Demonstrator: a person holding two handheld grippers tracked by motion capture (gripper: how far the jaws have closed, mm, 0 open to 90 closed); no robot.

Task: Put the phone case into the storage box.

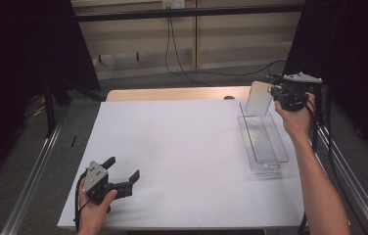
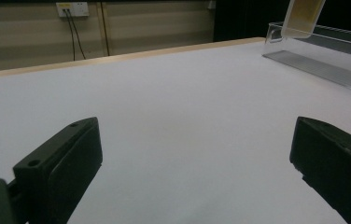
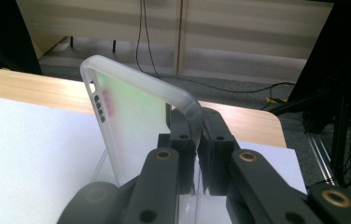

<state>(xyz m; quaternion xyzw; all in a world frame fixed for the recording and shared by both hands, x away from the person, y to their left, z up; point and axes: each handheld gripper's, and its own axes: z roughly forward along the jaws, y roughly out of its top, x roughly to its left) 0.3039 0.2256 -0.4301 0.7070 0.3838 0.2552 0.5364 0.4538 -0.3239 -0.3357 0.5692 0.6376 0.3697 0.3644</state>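
A translucent frosted phone case (image 1: 259, 98) stands upright, its lower end over the far end of a long clear plastic tray (image 1: 265, 169) at the table's right. My right gripper (image 1: 274, 93) is shut on the case's right edge; in the right gripper view the jaws (image 3: 197, 135) pinch the rim of the case (image 3: 131, 121). My left gripper (image 1: 122, 168) rests open near the front left corner with nothing between its jaws. In the left gripper view its jaws (image 2: 192, 163) frame bare white surface, with the tray (image 2: 323, 51) and the case (image 2: 302, 16) far off at the upper right.
A white sheet (image 1: 182, 147) covers the wooden table (image 1: 172, 93). Metal rails (image 1: 30, 186) run along both sides on the floor. Black curtains (image 1: 20, 44) hang at left and right. A cable (image 1: 177, 63) trails down the back wall and across the floor.
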